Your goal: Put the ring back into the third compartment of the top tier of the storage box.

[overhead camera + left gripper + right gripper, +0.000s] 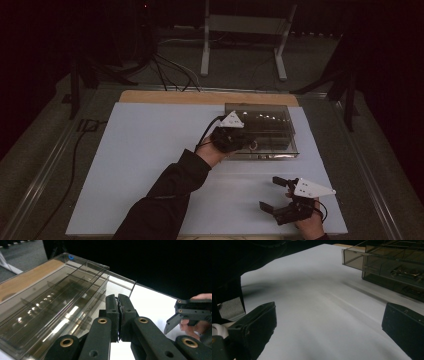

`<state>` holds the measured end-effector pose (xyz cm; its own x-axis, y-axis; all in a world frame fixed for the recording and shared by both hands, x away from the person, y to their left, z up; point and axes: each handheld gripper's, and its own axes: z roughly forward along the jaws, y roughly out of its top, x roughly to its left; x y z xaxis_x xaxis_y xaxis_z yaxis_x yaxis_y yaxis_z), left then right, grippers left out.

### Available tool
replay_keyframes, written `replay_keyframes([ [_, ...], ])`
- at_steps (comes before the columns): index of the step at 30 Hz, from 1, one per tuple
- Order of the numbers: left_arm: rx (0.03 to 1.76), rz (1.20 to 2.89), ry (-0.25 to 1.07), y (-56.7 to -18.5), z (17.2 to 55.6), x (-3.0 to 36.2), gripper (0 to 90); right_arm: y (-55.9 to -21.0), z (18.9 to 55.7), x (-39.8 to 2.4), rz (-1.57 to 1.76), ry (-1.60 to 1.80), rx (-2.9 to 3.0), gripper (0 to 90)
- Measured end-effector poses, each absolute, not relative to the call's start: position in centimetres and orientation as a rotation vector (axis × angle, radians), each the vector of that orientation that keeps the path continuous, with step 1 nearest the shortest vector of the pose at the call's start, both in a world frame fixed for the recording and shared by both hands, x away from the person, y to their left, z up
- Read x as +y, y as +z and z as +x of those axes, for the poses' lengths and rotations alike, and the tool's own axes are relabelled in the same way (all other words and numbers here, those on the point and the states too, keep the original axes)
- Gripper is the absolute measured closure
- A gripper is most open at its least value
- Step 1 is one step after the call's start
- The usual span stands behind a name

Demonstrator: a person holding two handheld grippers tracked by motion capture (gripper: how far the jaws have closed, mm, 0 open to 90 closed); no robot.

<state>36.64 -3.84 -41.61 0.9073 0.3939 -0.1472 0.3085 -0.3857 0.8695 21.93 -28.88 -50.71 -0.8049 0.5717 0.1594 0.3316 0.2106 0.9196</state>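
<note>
on the white table top [150, 170], toward its far right part, sits a smoky clear box [265, 131] with a lid and small metal bits dimly seen inside. the left gripper [239, 141] is at the box's near left corner, the person's dark sleeve [165, 200] reaching up to it from the bottom edge. its jaws are clenched together with nothing between them; in the left gripper view the left gripper [119, 305] has its two black jaws pressed face to face, just beside the box [50, 305] wall, which runs off to the left of them. whether the tips touch the box i cannot tell. the right gripper [270, 194] rests low near the table's front right, well apart from the box, with its jaws spread wide and empty. in the right gripper view the right gripper [327, 322] has bare table [319, 305] between its jaws, and the box [387, 267] stands farther off at the upper right, with a clear flap [353, 256] sticking out from its side. beyond the table's far edge a strip of wood [200, 97] shows.
</note>
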Motion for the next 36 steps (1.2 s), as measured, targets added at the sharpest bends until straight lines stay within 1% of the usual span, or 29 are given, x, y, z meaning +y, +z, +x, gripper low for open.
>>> replay_keyframes([
  [9, 0.497, 2.01, 0.09, -41.8, 37.6, -5.5, 89.7, -50.7, 22.0, -28.9, 0.862, 1.637, 2.264, 0.0],
  [25, 0.489, 2.008, 0.009, -42.3, 39.3, -9.1, 89.7, -50.6, 21.9, -29.2, 0.871, 1.651, 2.248, 0.0],
  [35, 0.479, 2.042, -0.002, -42.4, 40.0, -11.2, 89.7, -50.6, 21.8, -29.3, 0.874, 1.659, 2.245, 0.0],
  [36, 0.476, 2.052, 0.012, -42.5, 40.0, -11.6, 89.6, -50.6, 21.8, -29.4, 0.874, 1.659, 2.246, 0.0],
])
